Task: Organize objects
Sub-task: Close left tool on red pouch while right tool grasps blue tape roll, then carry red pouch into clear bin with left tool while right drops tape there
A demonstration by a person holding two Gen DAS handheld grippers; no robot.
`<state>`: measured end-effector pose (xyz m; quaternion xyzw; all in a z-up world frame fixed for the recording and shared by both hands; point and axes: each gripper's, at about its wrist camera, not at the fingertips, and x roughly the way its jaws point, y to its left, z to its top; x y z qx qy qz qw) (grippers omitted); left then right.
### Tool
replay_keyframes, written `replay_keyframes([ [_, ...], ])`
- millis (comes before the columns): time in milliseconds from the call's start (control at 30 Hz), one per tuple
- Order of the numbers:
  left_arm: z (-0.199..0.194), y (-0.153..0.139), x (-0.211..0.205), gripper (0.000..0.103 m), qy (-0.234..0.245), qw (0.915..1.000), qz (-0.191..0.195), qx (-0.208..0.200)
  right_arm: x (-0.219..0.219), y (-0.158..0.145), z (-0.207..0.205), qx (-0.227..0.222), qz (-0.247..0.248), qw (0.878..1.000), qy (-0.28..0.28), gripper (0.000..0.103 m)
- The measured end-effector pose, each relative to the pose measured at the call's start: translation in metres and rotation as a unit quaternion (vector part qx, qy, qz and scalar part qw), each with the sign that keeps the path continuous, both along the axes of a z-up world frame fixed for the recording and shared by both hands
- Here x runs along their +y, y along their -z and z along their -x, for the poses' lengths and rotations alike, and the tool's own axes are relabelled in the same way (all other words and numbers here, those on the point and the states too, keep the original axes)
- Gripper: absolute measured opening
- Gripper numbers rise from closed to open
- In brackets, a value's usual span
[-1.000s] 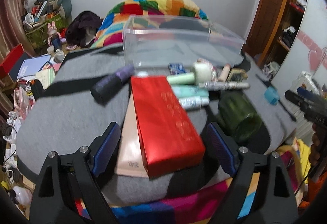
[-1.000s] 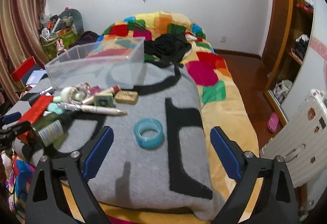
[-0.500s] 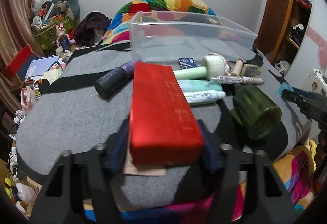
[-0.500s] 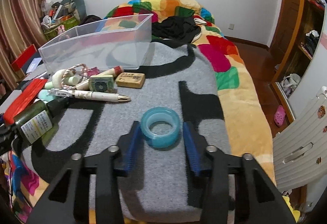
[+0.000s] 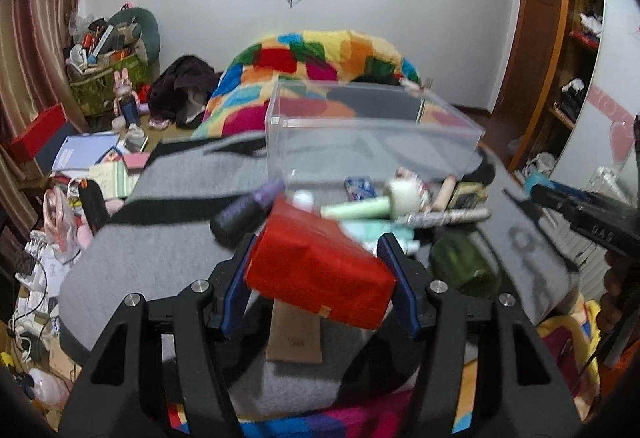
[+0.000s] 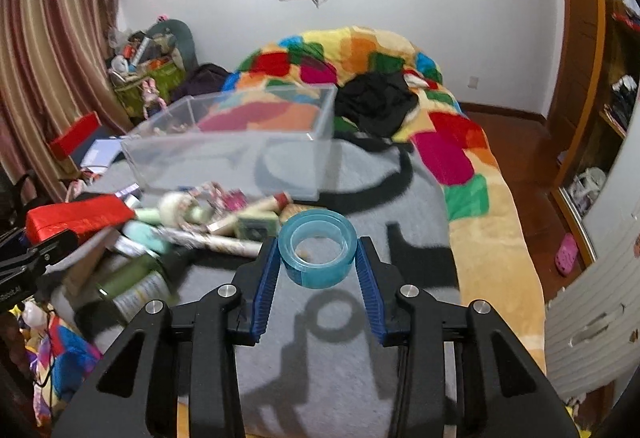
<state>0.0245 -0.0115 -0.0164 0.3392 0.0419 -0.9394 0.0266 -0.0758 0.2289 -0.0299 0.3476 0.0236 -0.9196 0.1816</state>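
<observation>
Above the grey blanket (image 6: 400, 318), left tool (image 5: 320, 278) clamps red box (image 5: 316, 270), right tool (image 6: 318, 266) clamps tape roll (image 6: 318, 252).

My red box (image 5: 320, 270) covers most of the tan box (image 5: 294, 334) under it. The green bottle (image 5: 464, 266) and pen (image 5: 448, 216) look blurred to me
</observation>
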Motion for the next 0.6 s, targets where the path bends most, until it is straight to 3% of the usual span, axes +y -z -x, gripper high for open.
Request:
replay_keyframes([
  [333, 0.012, -0.045, -0.003, 0.056, 0.017, 0.9980, -0.005, 0.060, -0.030, -0.033, 0.010, 0.047, 0.014, 0.998, -0.030, 0.036],
  [367, 0.014, -0.048, -0.003, 0.050, 0.019, 0.9978, -0.005, 0.064, -0.032, -0.036, 0.011, 0.051, 0.015, 0.998, -0.033, 0.036],
  [400, 0.017, -0.051, -0.003, 0.033, 0.023, 0.9975, -0.004, 0.067, -0.034, -0.039, 0.013, 0.055, 0.016, 0.998, -0.035, 0.036],
  [600, 0.045, -0.061, -0.009, 0.027, 0.036, 0.9969, -0.014, 0.068, -0.047, -0.055, 0.027, 0.074, 0.019, 0.996, -0.046, 0.036],
])
